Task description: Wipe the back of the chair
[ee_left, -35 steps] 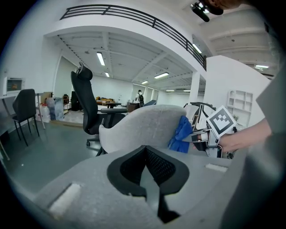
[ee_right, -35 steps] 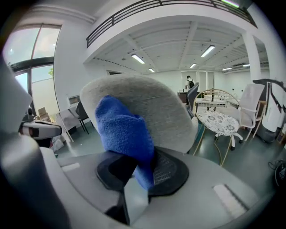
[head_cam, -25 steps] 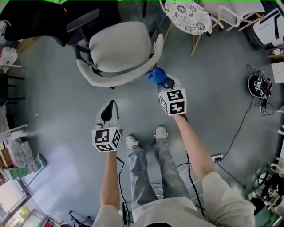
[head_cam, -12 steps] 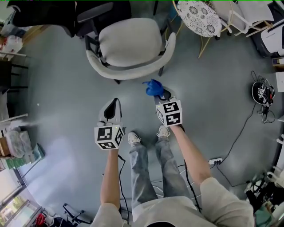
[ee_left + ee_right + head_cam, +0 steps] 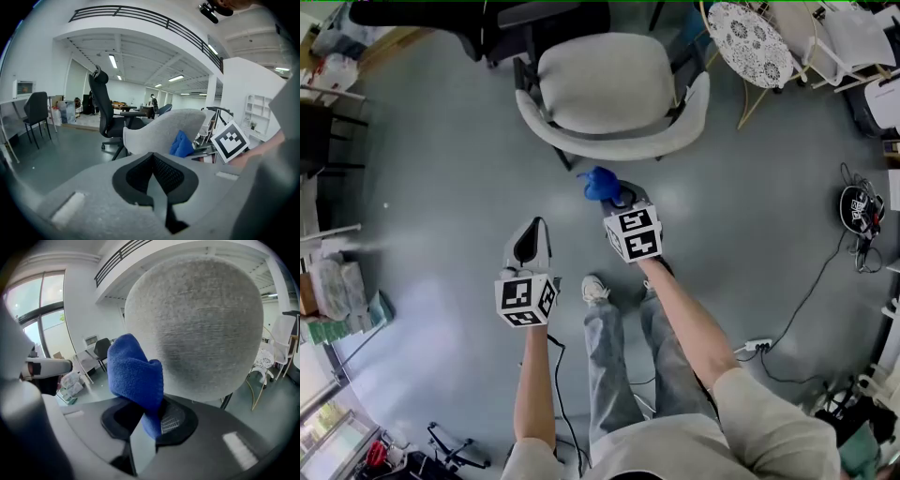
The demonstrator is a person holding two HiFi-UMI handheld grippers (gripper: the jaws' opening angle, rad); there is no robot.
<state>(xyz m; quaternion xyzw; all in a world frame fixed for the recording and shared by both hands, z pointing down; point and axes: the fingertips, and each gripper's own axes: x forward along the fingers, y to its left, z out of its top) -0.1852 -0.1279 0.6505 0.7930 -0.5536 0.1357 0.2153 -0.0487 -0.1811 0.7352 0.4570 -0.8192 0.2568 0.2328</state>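
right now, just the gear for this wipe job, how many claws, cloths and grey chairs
claws: 2, left claw empty, right claw shut on the cloth
blue cloth: 1
grey chair: 1
total: 4

The pale grey upholstered chair (image 5: pixel 605 80) stood upright on dark legs, its curved back (image 5: pixel 197 329) turned toward the person. A crumpled blue cloth (image 5: pixel 599 183) was pinched between the jaws of the right gripper (image 5: pixel 617 199), near that back but clear of it.

No readable text, labels or numbers
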